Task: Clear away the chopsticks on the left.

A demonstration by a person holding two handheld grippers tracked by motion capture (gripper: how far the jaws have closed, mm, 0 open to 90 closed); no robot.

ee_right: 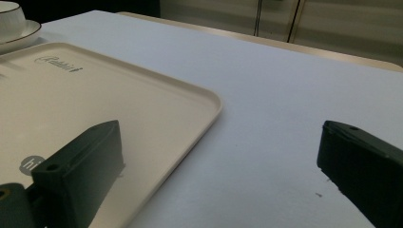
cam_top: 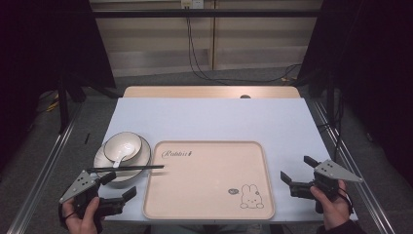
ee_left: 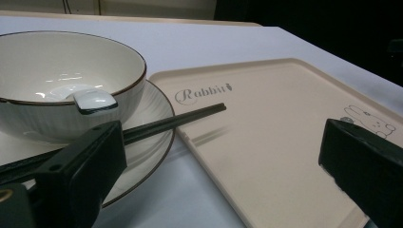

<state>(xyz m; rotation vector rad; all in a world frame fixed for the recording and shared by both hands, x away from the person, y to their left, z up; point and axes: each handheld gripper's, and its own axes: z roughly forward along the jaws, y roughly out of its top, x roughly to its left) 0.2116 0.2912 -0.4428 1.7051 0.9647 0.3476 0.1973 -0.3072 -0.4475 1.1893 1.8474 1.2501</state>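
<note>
Left gripper (cam_top: 118, 189), jaws wide and empty at the table's near-left corner, sits just short of the chopsticks (cam_top: 127, 168), which lie crosswise on the plate (cam_top: 100, 158), tips over the tray's (cam_top: 209, 214) left edge.

white bowl (cam_top: 123, 146) with a thin dark rim sits upright on a matching plate (cam_top: 103, 164) just left of the tray, white spoon (cam_top: 120, 158) resting inside it. black chopsticks (cam_top: 127, 168) lie flat across the plate's near edge, tips poking over the beige tray (cam_top: 204, 200) edge
</note>
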